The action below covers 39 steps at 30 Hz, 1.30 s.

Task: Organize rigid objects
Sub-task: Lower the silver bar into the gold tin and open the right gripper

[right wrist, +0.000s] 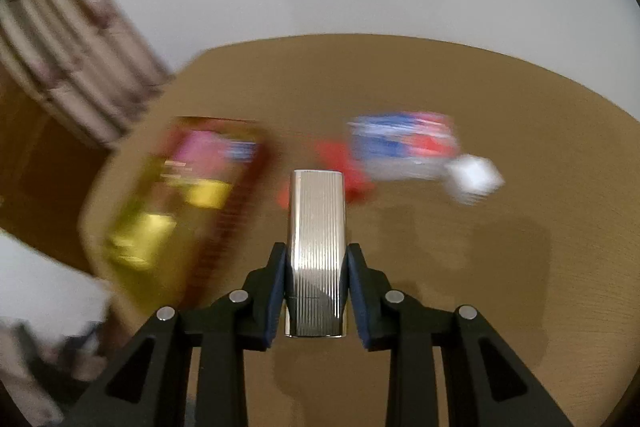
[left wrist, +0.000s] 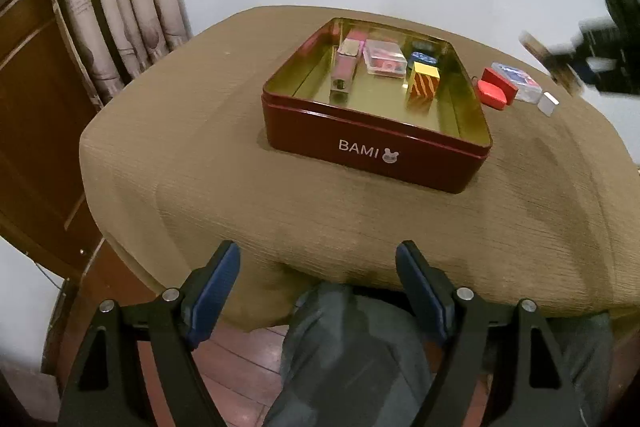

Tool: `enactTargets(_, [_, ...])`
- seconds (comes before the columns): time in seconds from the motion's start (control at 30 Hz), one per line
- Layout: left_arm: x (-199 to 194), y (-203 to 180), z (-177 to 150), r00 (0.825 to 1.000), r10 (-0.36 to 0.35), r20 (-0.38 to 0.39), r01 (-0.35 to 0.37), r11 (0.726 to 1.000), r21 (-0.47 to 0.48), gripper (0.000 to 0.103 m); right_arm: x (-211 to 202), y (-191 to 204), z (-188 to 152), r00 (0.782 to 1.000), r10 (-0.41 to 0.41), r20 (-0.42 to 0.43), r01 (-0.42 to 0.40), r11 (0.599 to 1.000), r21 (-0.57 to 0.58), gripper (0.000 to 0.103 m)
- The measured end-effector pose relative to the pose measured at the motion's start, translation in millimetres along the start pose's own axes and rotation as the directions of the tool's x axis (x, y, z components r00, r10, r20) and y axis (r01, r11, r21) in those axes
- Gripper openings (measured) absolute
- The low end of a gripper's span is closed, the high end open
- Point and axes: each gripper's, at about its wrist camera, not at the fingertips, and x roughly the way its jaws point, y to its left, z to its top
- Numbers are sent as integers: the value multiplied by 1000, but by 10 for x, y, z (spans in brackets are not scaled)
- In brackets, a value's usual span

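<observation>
A brown cloth (left wrist: 200, 187) covers the table by a white wall and a curtain (left wrist: 120, 7). The red tin (left wrist: 372, 147) sits on it. The left gripper (left wrist: 318, 267) hangs open and empty over the near edge. The right gripper (right wrist: 316, 267) tips downward, squeezing a ridged silver case (right wrist: 316, 227) above the cloth; its long side points away along the fingers.

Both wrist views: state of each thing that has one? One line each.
right gripper: shut on the silver ribbed case
silver ribbed case: held, lifted off the table
left gripper: open, empty
red tin: lidless, on the table, several small boxes inside
striped orange box: upright in the tin
red box: on the table, outside the tin
clear case: outside the tin
</observation>
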Motion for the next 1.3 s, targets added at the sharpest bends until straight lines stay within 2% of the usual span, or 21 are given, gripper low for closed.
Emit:
enactTargets(0.13, [-37, 103, 48, 1000, -14, 1, 14, 999, -44, 77, 391, 609, 123, 988, 132, -75, -132, 991, 9, 30])
enactTargets(0.17, [-44, 125, 59, 1000, -14, 0, 14, 999, -52, 77, 568, 799, 137, 987, 132, -97, -132, 991, -1, 30])
enactTargets(0.3, [-68, 186, 83, 1000, -28, -5, 28, 997, -77, 77, 1049, 1099, 171, 982, 89, -164, -87, 996, 21, 29])
enactTargets(0.37, [-87, 191, 95, 999, -38, -4, 38, 997, -73, 78, 1208, 1143, 166, 983, 42, -179, -38, 999, 27, 29])
enactTargets(0.5, [-120, 174, 94, 998, -54, -7, 54, 997, -53, 80, 1358, 1027, 157, 977, 17, -210, 2, 996, 87, 29])
enactTargets(0.6, [-129, 133, 93, 997, -75, -13, 74, 996, -52, 80, 1451, 966, 187, 975, 35, -219, -7, 992, 129, 29])
enactTargets(0.7, [-132, 103, 88, 997, -79, -19, 78, 996, -44, 80, 1599, 1102, 176, 976, -6, -216, 31, 993, 110, 29])
enactTargets(0.83, [-116, 117, 88, 996, -86, -31, 84, 995, -55, 81, 1668, 1287, 186, 976, 1, -220, 13, 998, 60, 29])
enactTargets(0.9, [-86, 138, 89, 995, -90, -48, 86, 994, -66, 81, 1656, 1370, 179, 977, -46, -209, 49, 999, 9, 30])
enactTargets(1.1, [-45, 161, 82, 992, -104, -65, 99, 992, -79, 81, 1671, 1228, 221, 977, -99, -190, 105, 994, 25, 30])
enactTargets(1.3, [-28, 116, 71, 995, -83, -63, 80, 996, -42, 81, 1648, 1233, 265, 983, 3, -183, 8, 998, 59, 34])
